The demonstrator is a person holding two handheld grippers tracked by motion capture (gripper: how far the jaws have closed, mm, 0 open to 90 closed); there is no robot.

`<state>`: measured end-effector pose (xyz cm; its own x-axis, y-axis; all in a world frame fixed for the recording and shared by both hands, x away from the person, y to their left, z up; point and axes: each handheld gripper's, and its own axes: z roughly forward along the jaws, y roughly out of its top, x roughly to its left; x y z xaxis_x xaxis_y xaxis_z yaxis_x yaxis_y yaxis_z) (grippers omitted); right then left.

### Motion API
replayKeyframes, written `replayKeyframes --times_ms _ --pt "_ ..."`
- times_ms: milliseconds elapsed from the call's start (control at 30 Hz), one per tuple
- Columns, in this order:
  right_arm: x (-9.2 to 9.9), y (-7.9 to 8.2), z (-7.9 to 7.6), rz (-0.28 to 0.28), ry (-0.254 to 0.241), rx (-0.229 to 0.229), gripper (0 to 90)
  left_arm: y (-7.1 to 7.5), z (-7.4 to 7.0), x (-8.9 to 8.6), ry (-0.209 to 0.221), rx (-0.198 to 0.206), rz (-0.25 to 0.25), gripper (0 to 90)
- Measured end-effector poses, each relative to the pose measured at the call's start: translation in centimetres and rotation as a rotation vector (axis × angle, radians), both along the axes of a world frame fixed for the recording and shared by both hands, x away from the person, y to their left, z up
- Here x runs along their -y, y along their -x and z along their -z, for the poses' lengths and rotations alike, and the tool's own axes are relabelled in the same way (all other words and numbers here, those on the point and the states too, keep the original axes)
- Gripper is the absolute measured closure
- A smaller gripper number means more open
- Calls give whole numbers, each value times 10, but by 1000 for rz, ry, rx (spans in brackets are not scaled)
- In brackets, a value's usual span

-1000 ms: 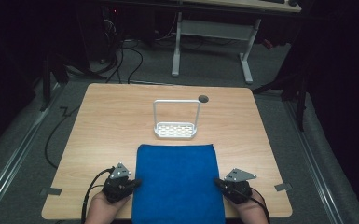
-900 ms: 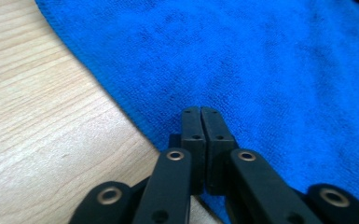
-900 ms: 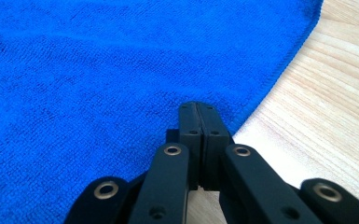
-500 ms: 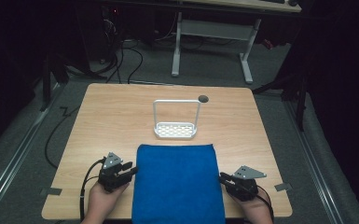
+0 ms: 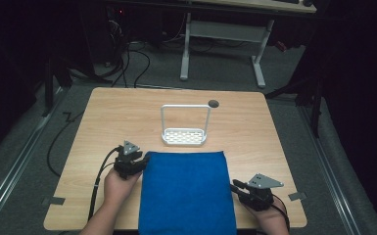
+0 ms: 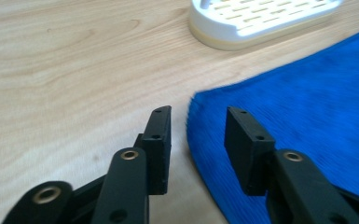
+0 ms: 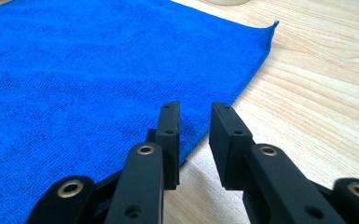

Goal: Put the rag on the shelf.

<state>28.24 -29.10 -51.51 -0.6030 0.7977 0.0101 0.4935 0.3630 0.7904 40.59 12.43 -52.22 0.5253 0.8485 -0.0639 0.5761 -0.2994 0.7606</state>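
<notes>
A blue cloth (image 5: 186,193) lies flat on the front middle of the wooden table (image 5: 107,112), its near end hanging over the front edge. My left gripper (image 5: 143,160) sits at the cloth's far left corner. In the left gripper view its jaws (image 6: 198,114) have just been opening and stand apart, with the cloth's (image 6: 307,102) edge lying slack under the gap. My right gripper (image 5: 235,187) rests by the cloth's right edge. Its jaws (image 7: 196,109) have also just been opening, with bare wood between them and the cloth (image 7: 98,70) edge under the left jaw.
A white perforated rack with a tall wire handle (image 5: 185,134) stands just beyond the cloth, and its base (image 6: 261,18) shows in the left gripper view. A round cable hole (image 5: 213,103) lies behind it. Desk legs and cables stand on the dark floor past the table.
Both grippers have opened off the cloth's front corners. The left one has travelled away from the person along the cloth's left edge to its far corner. The right one has stayed near the right edge.
</notes>
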Motion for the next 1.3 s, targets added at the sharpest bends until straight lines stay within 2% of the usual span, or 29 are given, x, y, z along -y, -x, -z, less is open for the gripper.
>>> replayKeyframes --times_ms 67,167,267,367,400,433,467,500,600,633,667,700,733,767,833,867,933,967,1000,1033,1100,1200,1300 --pt "0 0 0 0 0 -2 742 -7 3 4 7 -16 8 604" --pt "0 -1 1 -1 3 -7 740 -13 9 11 -12 -9 10 591" --pt "0 -1 2 0 1 -11 734 -15 11 11 -2 -7 4 602" --pt "0 -3 4 2 -3 -11 702 -17 12 9 19 -12 5 703" --pt "0 -3 4 2 -3 -11 702 -18 12 8 24 -14 4 703" --pt "1 -5 5 12 -9 -9 671 -18 12 8 31 -16 3 764" --pt "1 -5 5 12 -9 -9 671 -18 12 8 32 -17 3 764" --pt "1 -8 6 33 -23 2 632 -18 13 8 31 -16 8 821" --pt "-1 -12 5 59 -21 13 611 -17 13 9 23 -11 15 851" --pt "-5 -20 4 81 -21 12 583 -16 13 10 20 -10 18 859" --pt "-5 -20 4 81 -21 12 583 -16 13 10 14 -6 22 859" --pt "-10 -30 2 99 -11 15 572 -15 12 10 10 -7 26 861" --pt "-10 -30 2 99 -11 15 572 -15 12 10 10 -7 26 861" --pt "-16 -43 3 122 5 12 568 -16 13 10 17 -12 26 861" --pt "-18 -48 3 131 6 12 567 -16 13 9 20 -14 26 861" --pt "-23 -63 5 166 21 -5 565 -16 13 9 26 -16 26 860" --pt "-24 -68 6 174 26 -9 566 -17 13 8 30 -19 26 860" --pt "-26 -81 7 188 27 -21 564 -17 13 8 34 -21 26 861" --pt "-26 -81 7 188 27 -21 564 -17 13 8 35 -22 27 861" --pt "-29 -90 7 197 42 -27 564 -17 13 8 36 -22 27 860" --pt "-30 -97 7 209 52 -31 557 -17 13 7 41 -25 27 860" --pt "-30 -103 5 221 46 -33 552 -17 13 7 42 -26 27 860" --pt "-29 -114 6 242 36 -53 536 -17 13 7 43 -27 27 860"
